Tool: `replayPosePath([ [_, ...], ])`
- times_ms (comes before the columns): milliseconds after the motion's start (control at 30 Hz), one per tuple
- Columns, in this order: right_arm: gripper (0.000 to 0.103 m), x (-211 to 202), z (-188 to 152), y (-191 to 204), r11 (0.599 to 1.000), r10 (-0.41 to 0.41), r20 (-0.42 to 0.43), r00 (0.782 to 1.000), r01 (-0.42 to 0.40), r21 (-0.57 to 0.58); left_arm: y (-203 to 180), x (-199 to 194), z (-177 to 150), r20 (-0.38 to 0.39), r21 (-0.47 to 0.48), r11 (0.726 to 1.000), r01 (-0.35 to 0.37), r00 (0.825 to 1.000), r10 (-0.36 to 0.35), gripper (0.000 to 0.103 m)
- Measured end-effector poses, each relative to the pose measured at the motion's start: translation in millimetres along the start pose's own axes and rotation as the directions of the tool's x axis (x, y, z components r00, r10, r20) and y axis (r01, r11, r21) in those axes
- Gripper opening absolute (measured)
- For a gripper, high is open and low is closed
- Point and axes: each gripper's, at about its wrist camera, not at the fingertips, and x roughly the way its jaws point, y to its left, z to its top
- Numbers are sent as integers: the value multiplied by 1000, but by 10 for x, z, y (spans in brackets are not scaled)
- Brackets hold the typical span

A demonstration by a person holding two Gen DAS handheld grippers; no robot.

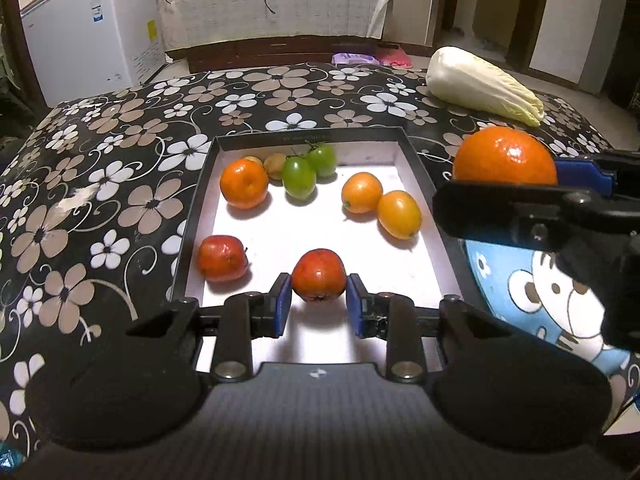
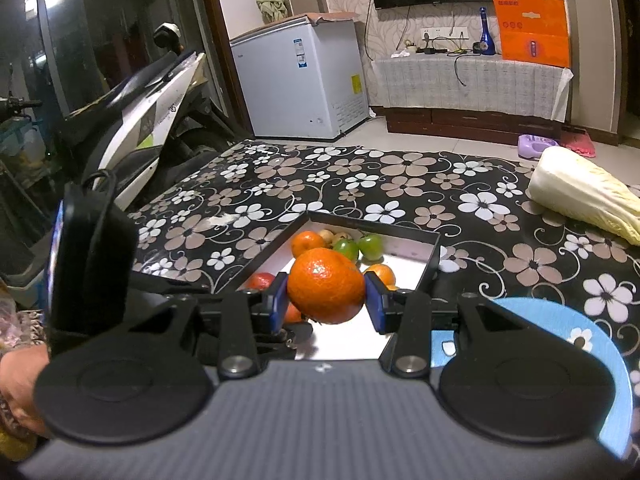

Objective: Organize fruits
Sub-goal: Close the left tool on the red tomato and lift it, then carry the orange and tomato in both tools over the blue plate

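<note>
My left claw (image 1: 319,305) pinches a red fruit (image 1: 318,281) over the white tray (image 1: 416,168). My right claw (image 2: 326,300) clamps an orange (image 2: 325,286) above that tray.

Tray (image 1: 416,168) middle bare (fruit rings edges); cabbage (image 1: 484,86) blocks far right.

Both grippers, left gripper (image 1: 319,304) and right gripper (image 2: 326,300), show black frames, blue finger pads (image 1: 283,306), silver screws (image 2: 236,362) and grey ribbed bodies; lower left, a patterned sleeve (image 2: 16,412).
</note>
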Motion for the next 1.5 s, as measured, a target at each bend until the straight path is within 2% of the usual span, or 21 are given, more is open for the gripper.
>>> replayPosePath([
  [300,43,-179,-57,115,1000,11,18,1000,-11,-19,-131,-199,-44,16,3,1000,8,1000,-8,35],
  [600,43,-298,-50,-30,1000,-2,28,1000,2,-10,-235,-222,-2,19,19,1000,6,1000,-6,34],
  [1500,43,-518,-107,-321,999,-49,45,998,48,21,-667,-242,68,48,81,993,86,995,-90,35],
])
